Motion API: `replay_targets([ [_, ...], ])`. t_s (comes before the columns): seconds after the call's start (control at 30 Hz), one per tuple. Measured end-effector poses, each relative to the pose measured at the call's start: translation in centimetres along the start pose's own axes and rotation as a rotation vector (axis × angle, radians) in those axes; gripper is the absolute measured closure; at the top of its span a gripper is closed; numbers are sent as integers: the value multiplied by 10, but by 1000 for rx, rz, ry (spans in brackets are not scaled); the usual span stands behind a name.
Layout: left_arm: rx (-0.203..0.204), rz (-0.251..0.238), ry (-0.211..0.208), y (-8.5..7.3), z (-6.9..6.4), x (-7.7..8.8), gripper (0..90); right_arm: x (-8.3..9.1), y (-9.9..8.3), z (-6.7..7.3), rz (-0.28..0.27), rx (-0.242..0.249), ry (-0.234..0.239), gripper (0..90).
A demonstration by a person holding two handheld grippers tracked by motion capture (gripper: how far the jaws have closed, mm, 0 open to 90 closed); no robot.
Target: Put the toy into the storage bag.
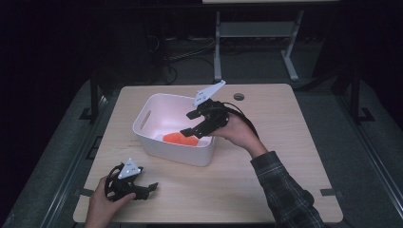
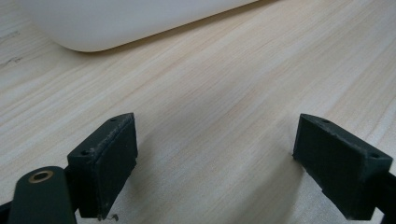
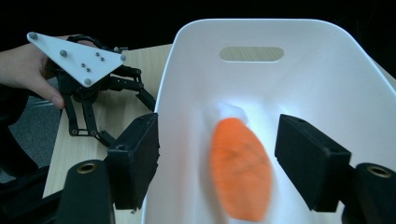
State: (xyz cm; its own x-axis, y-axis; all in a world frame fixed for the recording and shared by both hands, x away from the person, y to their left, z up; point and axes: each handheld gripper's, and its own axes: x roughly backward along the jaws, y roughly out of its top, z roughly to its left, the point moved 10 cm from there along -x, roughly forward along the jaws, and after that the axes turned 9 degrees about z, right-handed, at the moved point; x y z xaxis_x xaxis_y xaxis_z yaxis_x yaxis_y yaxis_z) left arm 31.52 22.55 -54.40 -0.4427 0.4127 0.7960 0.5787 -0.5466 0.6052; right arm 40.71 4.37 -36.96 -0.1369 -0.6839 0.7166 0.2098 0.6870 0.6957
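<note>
Lying on the floor of the white bin, the orange piece looks already delivered: in the right gripper view it sits between the two black jaws but clear of both, gaps showing on either side. It is blurred there, so surface detail is uncertain; faint darker cross-lines over the orange suggest a salmon-slice toy, with a pale white lump at its twelve o'clock end. Shape is an elongated oval, soft-edged, probably light plastic or foam.

From the high view the same orange piece rests at the bin's five o'clock corner, just under the right gripper, whose jaws stand fairly wide and grip nothing. Judged state: the drop into the bin is done; what is left seems to be lifting this hand clear of the rim.

Bin: smooth moulded plastic, matte-glossy white, rounded corners, walls flaring upward, a slot handle cut in the end wall. In the high view the bin sits mid-table, slightly toward eleven o'clock.

Left gripper lies at the table's seven o'clock, held low on the wood, well apart from the bin. Its own view shows the jaws spread wide with bare board between them, nothing held. Pads are rough black printed blocks.

Table: pale wood-grain laminate, straight streaks, rounded corners.
</note>
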Motion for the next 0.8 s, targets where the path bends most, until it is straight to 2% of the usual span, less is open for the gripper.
replay_targets([
  [0.13, 0, -1, 0, 0, 0, 0, 128, 9, -8, -1, -11, -10, -8, 265],
  [0.37, -2, 2, 1, 0, 0, 0, 128, 20, -22, -5, -21, -46, -33, 146],
  [0.63, 1, 0, 0, 0, 0, 0, 128, 37, -39, -11, -51, -78, -91, 93],
  [0.8, 1, 0, 0, 0, 0, 0, 128, 47, -53, -15, -60, -116, -139, 77],
])
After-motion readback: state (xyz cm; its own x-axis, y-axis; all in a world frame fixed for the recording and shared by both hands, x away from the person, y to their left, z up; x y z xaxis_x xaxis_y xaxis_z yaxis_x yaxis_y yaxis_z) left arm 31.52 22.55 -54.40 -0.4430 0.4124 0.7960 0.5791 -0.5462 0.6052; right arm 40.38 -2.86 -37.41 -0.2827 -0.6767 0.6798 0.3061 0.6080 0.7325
